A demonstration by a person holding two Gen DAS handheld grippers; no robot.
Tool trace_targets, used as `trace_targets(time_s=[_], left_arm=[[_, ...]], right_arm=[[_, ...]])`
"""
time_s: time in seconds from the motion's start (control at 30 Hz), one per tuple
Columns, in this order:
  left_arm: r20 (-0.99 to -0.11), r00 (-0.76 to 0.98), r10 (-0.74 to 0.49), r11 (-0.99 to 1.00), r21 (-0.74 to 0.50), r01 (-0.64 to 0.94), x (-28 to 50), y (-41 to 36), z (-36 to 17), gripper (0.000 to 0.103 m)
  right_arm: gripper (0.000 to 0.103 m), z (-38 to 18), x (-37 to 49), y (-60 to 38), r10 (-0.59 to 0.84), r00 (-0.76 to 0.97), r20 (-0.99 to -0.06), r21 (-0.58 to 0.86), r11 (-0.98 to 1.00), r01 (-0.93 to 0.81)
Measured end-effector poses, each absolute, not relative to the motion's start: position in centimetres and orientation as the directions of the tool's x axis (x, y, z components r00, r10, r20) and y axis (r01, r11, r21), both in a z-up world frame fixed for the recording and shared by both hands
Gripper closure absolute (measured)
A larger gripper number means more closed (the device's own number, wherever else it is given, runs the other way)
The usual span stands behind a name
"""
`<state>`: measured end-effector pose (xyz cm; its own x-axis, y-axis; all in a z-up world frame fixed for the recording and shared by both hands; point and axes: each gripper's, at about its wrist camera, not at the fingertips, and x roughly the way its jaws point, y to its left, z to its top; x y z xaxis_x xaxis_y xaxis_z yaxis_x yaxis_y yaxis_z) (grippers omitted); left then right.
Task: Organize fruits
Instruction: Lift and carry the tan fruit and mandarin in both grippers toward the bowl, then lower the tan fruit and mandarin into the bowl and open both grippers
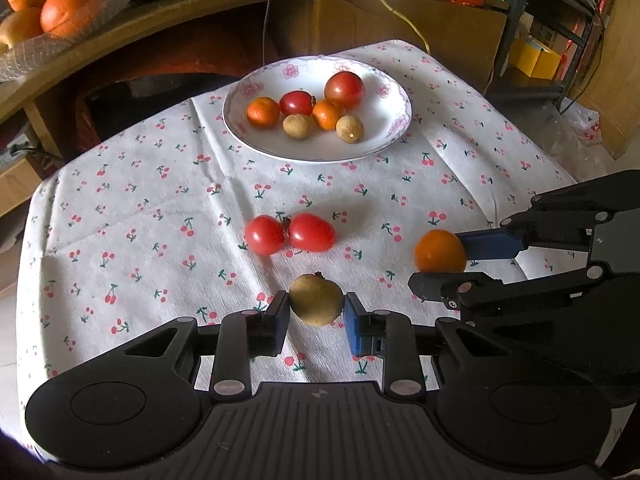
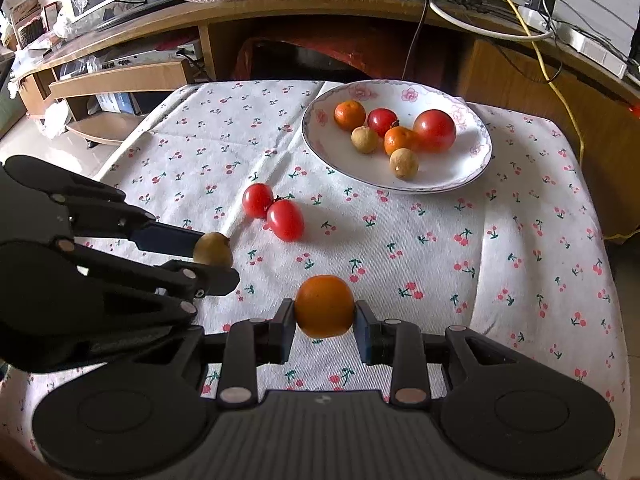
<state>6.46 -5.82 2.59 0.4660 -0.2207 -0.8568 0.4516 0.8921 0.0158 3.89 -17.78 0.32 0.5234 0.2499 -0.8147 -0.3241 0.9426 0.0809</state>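
Each tool is clenched on one fruit, the left tool (image 1: 316, 312) on a brown longan (image 1: 316, 300) and the right tool (image 2: 324, 322) on a small orange (image 2: 324, 306), both short of the plate (image 1: 394, 136), probably to be added to its fruit.

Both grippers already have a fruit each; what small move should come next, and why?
Probably lift both and carry them toward the plate. The left gripper is shut on the brown longan, the right gripper on the small orange, and the plate already holds similar fruit. Two tomatoes remain on the tablecloth.
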Motion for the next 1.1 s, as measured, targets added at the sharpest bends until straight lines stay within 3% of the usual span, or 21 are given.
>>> trace_targets(time_s=[0.57, 1.1], left_arm=[[-0.832, 0.510, -0.218, 0.898, 0.034, 0.439, 8.0, -6.4, 3.8, 0.068], [-0.809, 0.544, -0.223, 0.912, 0.024, 0.409, 14.8, -8.2, 4.0, 0.068]], right_arm=[[0.072, 1.6, 4.8, -18.0, 0.247, 0.559, -0.792, 0.084, 0.950, -0.302], [0.072, 2.5, 10.9, -19.8, 0.205, 0.613, -0.763, 0.079, 0.971, -0.226]])
